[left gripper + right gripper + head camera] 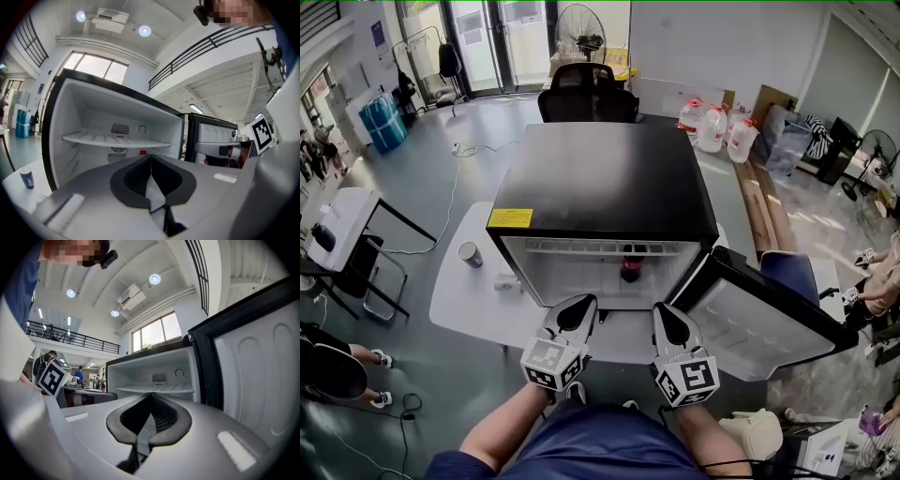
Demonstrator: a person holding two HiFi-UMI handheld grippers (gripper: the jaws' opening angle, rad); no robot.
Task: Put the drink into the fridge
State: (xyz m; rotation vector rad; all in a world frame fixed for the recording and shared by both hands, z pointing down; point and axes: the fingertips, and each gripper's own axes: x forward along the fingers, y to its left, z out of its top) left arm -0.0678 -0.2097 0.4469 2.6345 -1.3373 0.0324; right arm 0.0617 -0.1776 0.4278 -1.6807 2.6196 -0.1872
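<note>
A small black fridge stands on a white table with its door swung open to the right. A dark drink bottle with a red cap stands inside on the fridge floor; only its red cap shows in the left gripper view. My left gripper and right gripper hover side by side just in front of the opening, both shut and holding nothing. The white shelf is seen in the right gripper view above the shut jaws.
A blue paper cup and a small white object sit on the table left of the fridge. A black office chair stands behind it. People stand at the left and right edges, and water jugs sit on the floor.
</note>
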